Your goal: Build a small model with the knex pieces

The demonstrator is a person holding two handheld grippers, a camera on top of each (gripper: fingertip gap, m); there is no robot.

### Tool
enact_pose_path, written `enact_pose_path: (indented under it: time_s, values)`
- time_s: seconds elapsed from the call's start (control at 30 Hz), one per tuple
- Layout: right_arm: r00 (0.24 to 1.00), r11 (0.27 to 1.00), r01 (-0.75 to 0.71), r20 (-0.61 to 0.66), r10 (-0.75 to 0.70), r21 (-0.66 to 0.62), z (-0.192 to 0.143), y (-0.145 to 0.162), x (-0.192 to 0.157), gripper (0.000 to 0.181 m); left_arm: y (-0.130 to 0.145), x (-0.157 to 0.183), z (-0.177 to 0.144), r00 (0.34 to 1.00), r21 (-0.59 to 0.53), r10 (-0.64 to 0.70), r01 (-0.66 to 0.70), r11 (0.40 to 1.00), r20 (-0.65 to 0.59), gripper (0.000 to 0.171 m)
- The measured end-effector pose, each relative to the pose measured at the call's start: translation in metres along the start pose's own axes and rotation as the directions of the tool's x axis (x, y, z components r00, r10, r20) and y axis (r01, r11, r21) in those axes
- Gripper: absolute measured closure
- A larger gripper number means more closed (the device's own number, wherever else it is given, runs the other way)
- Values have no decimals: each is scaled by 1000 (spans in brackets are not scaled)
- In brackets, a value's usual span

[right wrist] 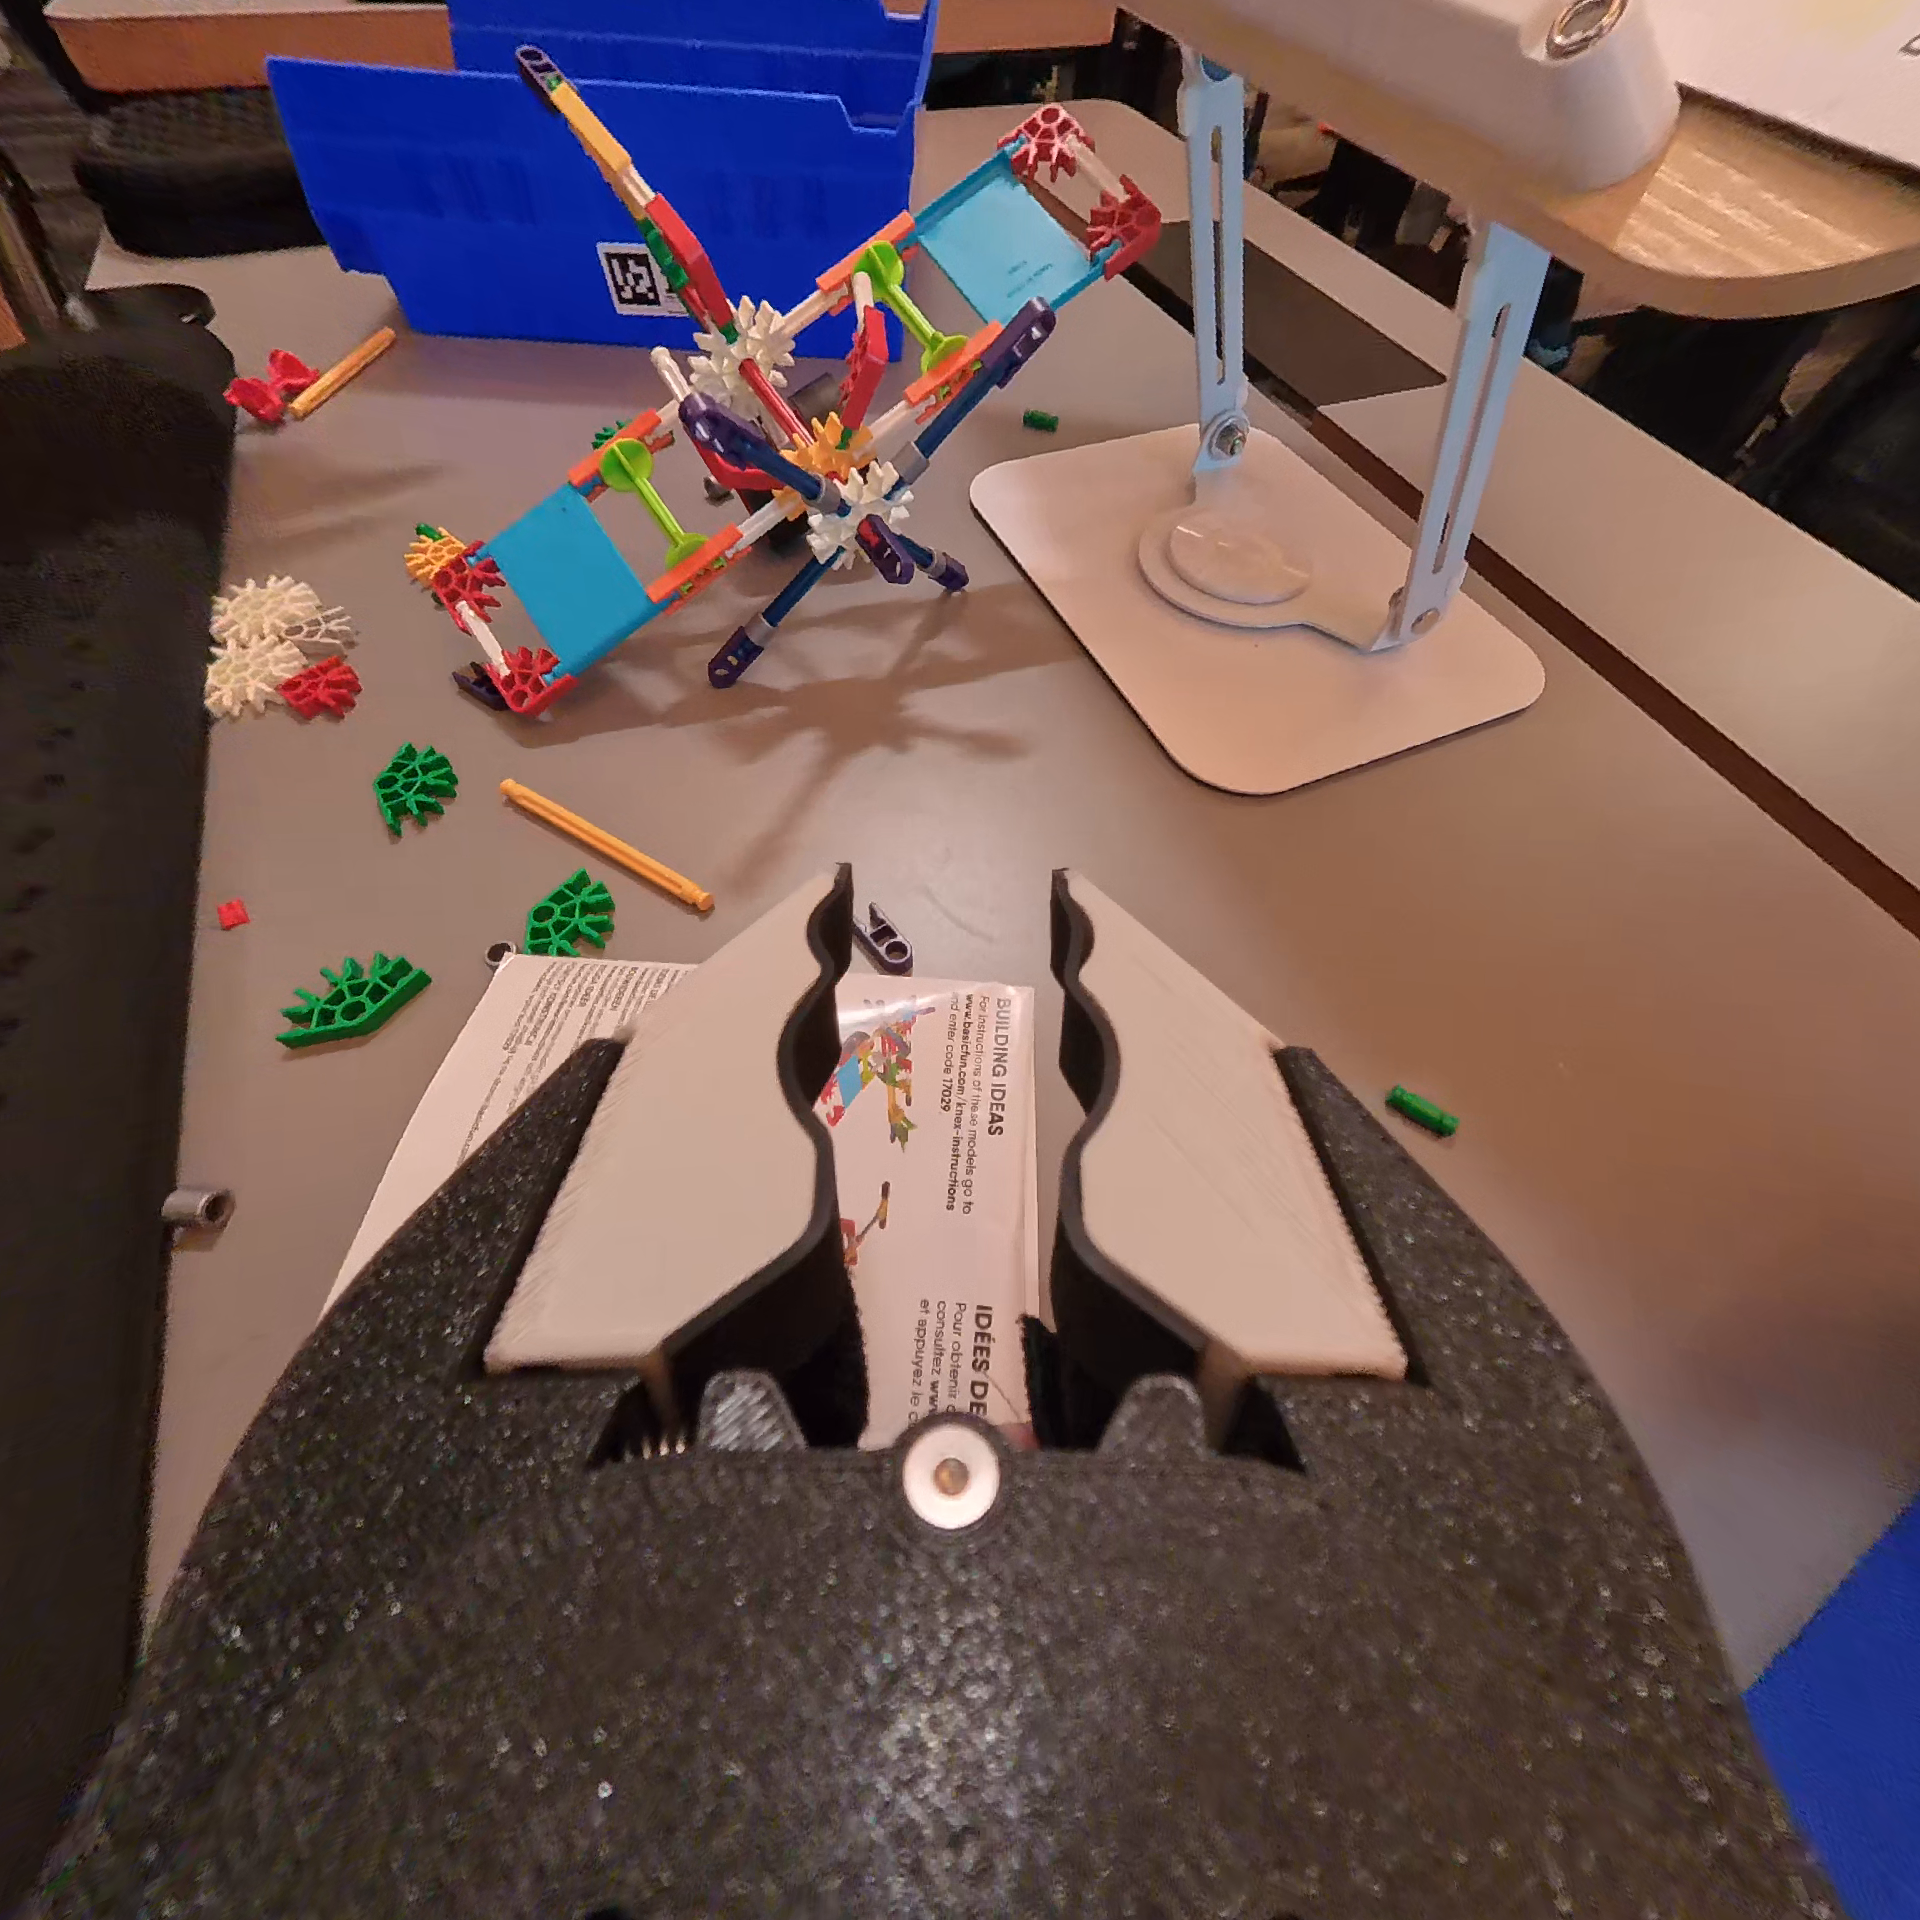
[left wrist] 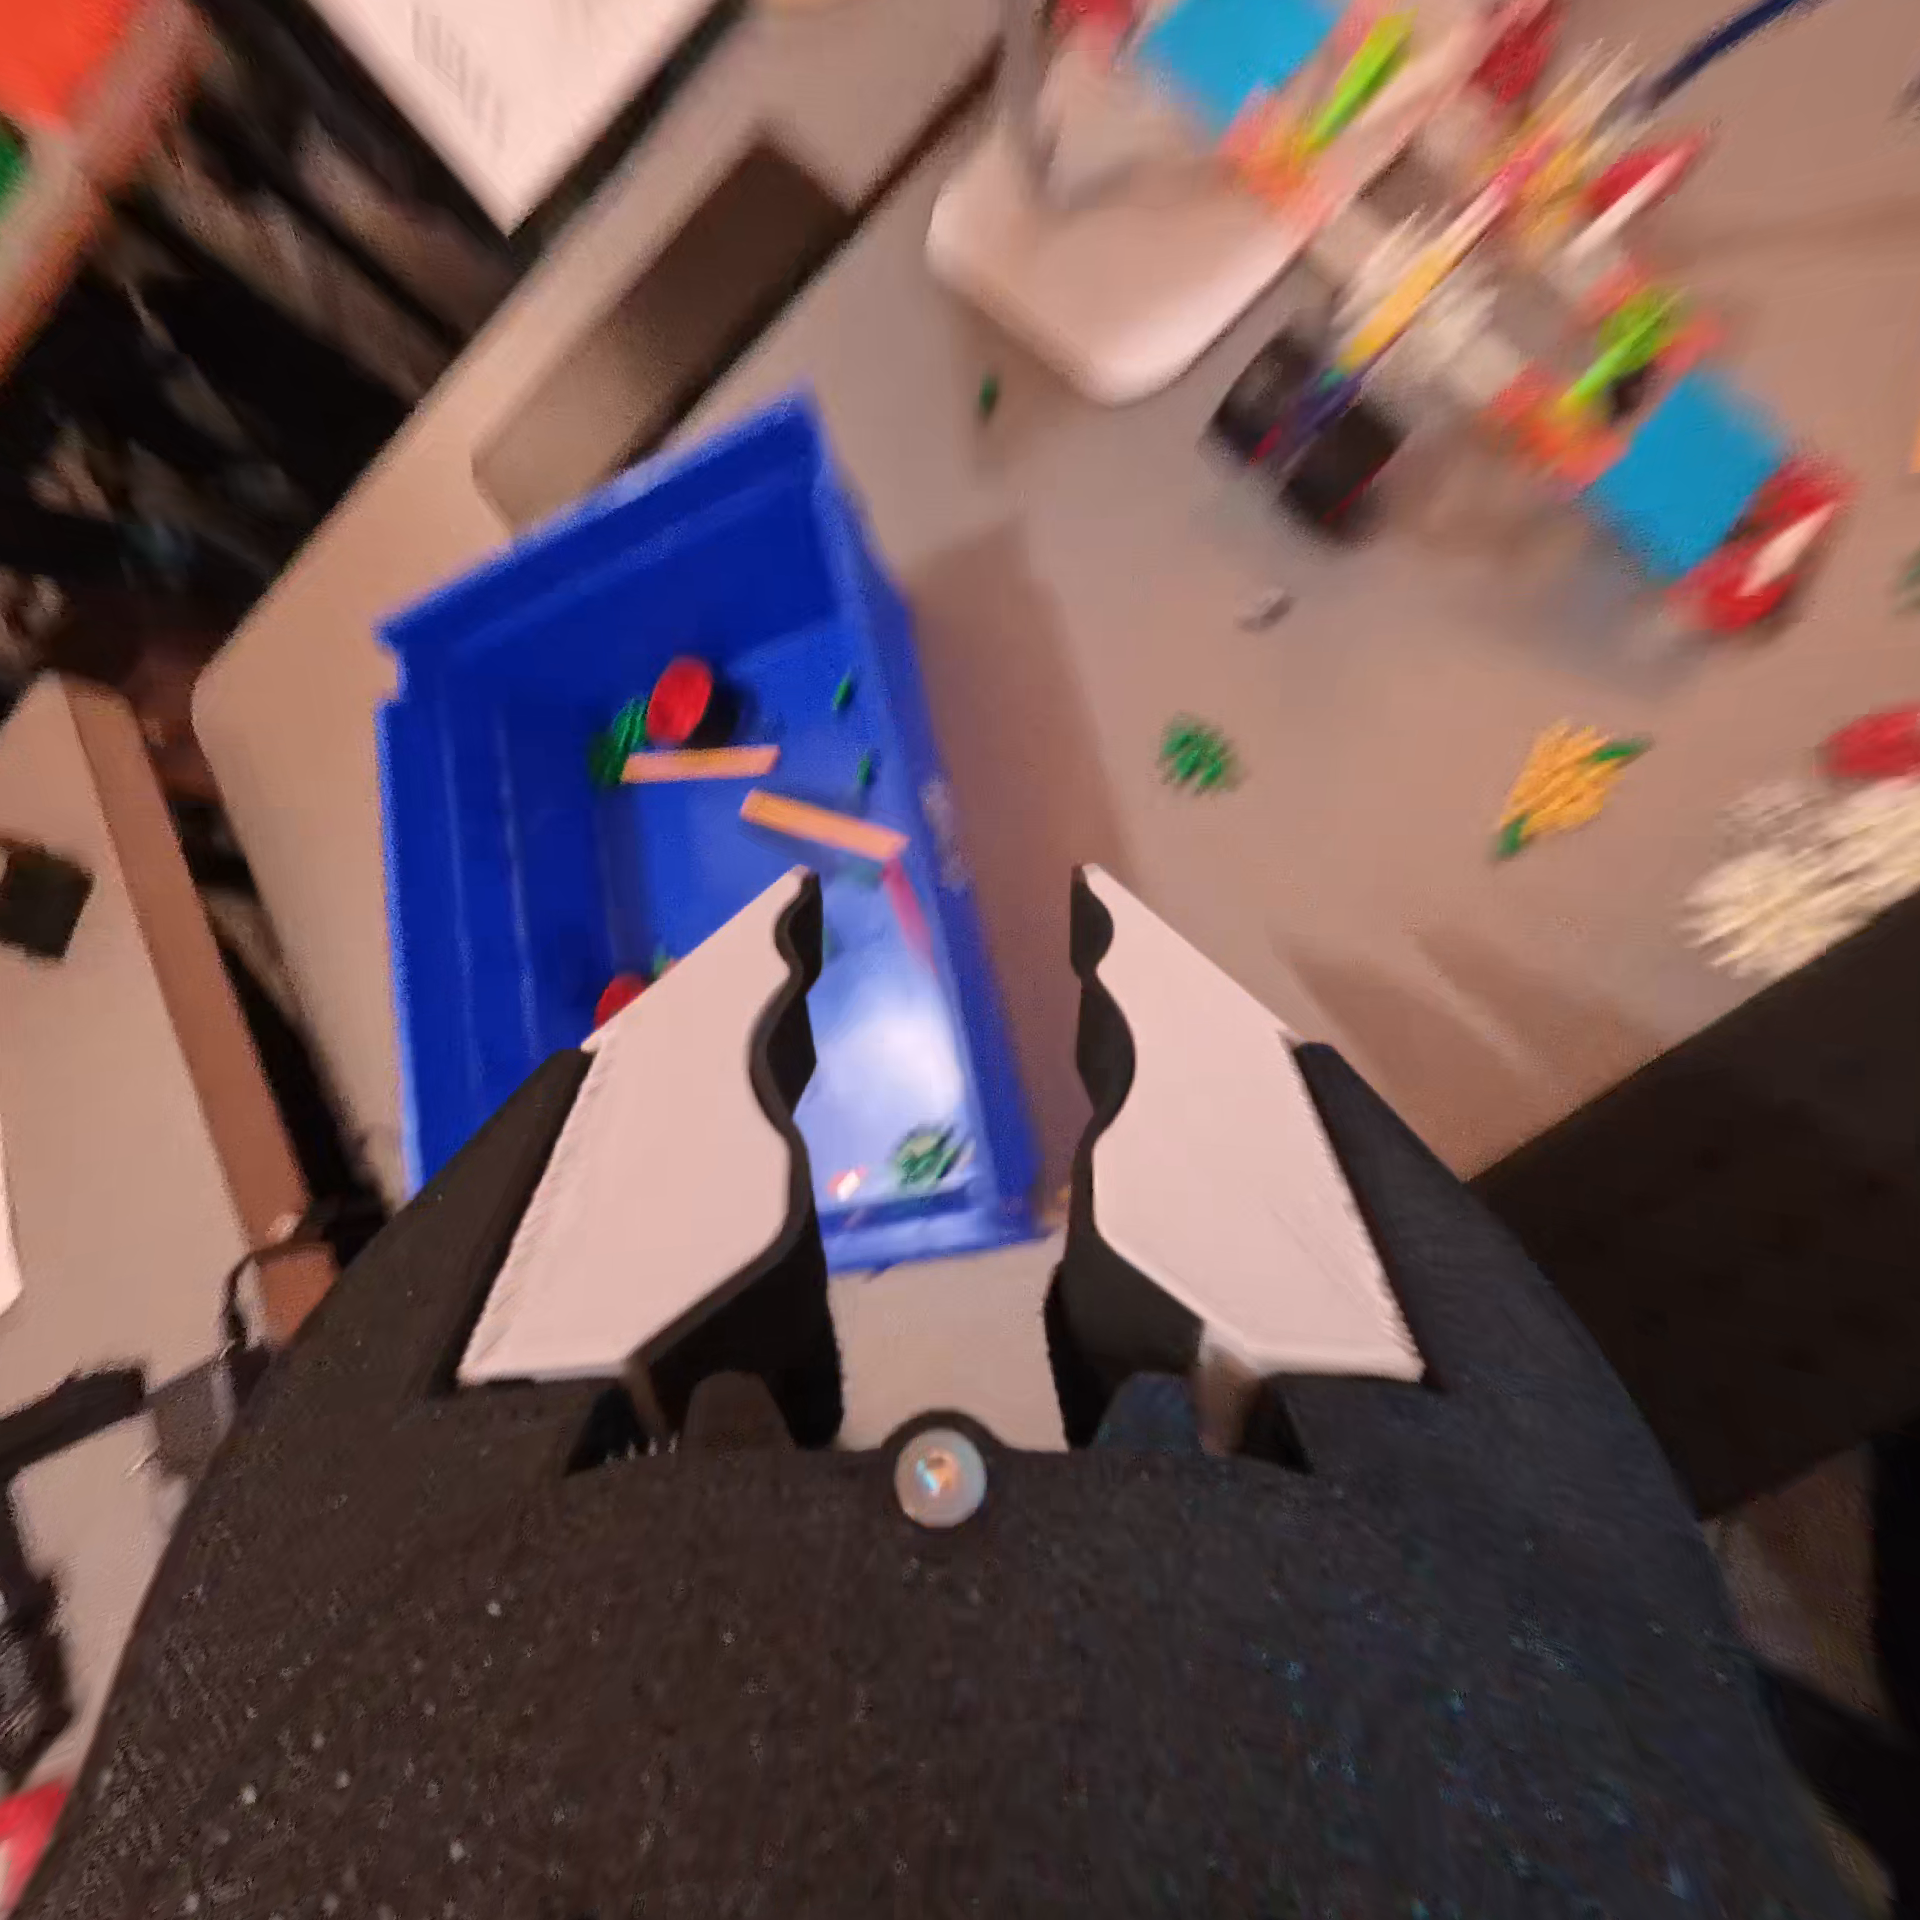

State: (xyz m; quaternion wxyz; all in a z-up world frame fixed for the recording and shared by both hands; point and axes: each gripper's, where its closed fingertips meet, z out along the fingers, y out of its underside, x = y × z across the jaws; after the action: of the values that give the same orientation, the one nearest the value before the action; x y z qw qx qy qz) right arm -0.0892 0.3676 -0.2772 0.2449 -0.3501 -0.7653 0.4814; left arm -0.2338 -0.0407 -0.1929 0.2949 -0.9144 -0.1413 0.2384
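bin (left wrist: 499,831) open above | model (right wrist: 769,447), stand (right wrist: 1247,644) block table's far side

blur: left wrist view smeared; colourful rod-and-connector toy model (left wrist: 1455,260) beside the white flat stand base (left wrist: 1122,270) indistinct | hidden: printed paper leaflet (right wrist: 935,1143) partly under right gripper (right wrist: 951,894) | cropped: white stand top (right wrist: 1455,73)

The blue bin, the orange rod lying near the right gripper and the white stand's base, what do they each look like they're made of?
Blue bin: likely moulded plastic, with a slight sheen and ribbed walls.
Orange rod: probably plastic too; evenly coloured, smooth, with a shaped end.
White stand base: a thin, flat plate with rounded corners and a matte finish; painted metal or plastic, the pictures cannot settle which.
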Motion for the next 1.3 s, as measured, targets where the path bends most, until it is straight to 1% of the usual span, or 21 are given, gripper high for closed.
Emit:
enact_pose_path:
  time_s: [0.07, 0.13, 0.17, 0.23, 0.3, 0.33, 0.4, 0.47, 0.53, 0.63, 0.7, 0.77, 0.83, 0.9, 0.93, 0.97, 1.07, 1.17, 1.2, 1.23, 1.3]
  values:
    - [1000, 1000, -6, -14, 6, 8, -1, -4, 1, 143, 30, -42, 19, 998, -113, 56, -55, 992, 7, 124]
    - [1000, 1000, -15, -25, 15, 19, -2, -8, 0, 143, 56, -63, 46, 995, -207, 58, -73, 976, -76, 117]
    - [999, 1000, -17, -29, 18, 23, -2, -9, -1, 143, 60, -71, 59, 991, -205, 89, -109, 973, -102, 118]
    - [999, 999, -22, -36, 23, 24, 1, -11, -4, 143, 66, -83, 85, 986, -234, 75, -108, 966, -147, 117]
    - [999, 999, -31, -32, 32, 23, 5, -11, -8, 143, 60, -91, 109, 981, -224, 109, -144, 964, -163, 116]
    - [999, 999, -35, -30, 35, 21, 8, -10, -9, 143, 59, -92, 119, 976, -243, 110, -155, 958, -186, 115]
    - [998, 999, -46, -31, 47, 22, 14, -9, -9, 143, 67, -95, 131, 964, -316, 115, -190, 929, -242, 117]
    - [998, 998, -56, -25, 57, 22, 19, -8, -9, 143, 84, -99, 134, 942, -400, 117, -242, 884, -313, 118]
    - [998, 998, -59, -20, 59, 18, 23, -6, -9, 143, 97, -108, 136, 922, -440, 179, -327, 836, -344, 117]
    - [998, 998, -65, -15, 65, 6, 29, -3, -7, 143, 115, -114, 131, 887, -517, 223, -422, 745, -404, 116]
    - [998, 998, -68, -12, 68, 1, 31, -1, -6, 143, 130, -110, 129, 872, -569, 177, -439, 695, -456, 116]
    - [998, 998, -66, -12, 65, -6, 33, 2, -5, 143, 150, -118, 130, 858, -630, 203, -490, 602, -473, 114]
    - [998, 998, -62, -9, 62, -11, 34, 4, -6, 143, 159, -118, 135, 833, -634, 226, -536, 558, -505, 114]
    - [998, 998, -67, -10, 66, -14, 34, 6, -5, 143, 162, -124, 140, 820, -638, 276, -566, 521, -502, 114]
    - [998, 997, -70, -12, 69, -15, 34, 7, -4, 143, 164, -126, 140, 812, -642, 287, -579, 502, -508, 116]
    - [997, 997, -72, -14, 72, -16, 34, 8, -4, 143, 164, -129, 142, 807, -641, 308, -589, 493, -504, 122]
    - [997, 997, -77, -23, 76, -21, 34, 10, -1, 143, 162, -133, 146, 817, -638, 317, -575, 511, -482, 145]
    - [996, 996, -82, -33, 81, -24, 34, 11, 2, 143, 162, -134, 148, 830, -616, 325, -556, 558, -454, 147]
    - [996, 996, -83, -35, 82, -25, 34, 12, 2, 143, 163, -133, 146, 837, -615, 311, -543, 572, -450, 152]
    - [996, 996, -85, -38, 84, -27, 34, 12, 3, 143, 162, -132, 143, 841, -604, 304, -536, 590, -448, 161]
    - [995, 996, -89, -43, 88, -29, 34, 13, 5, 143, 156, -127, 136, 849, -572, 284, -514, 639, -446, 167]
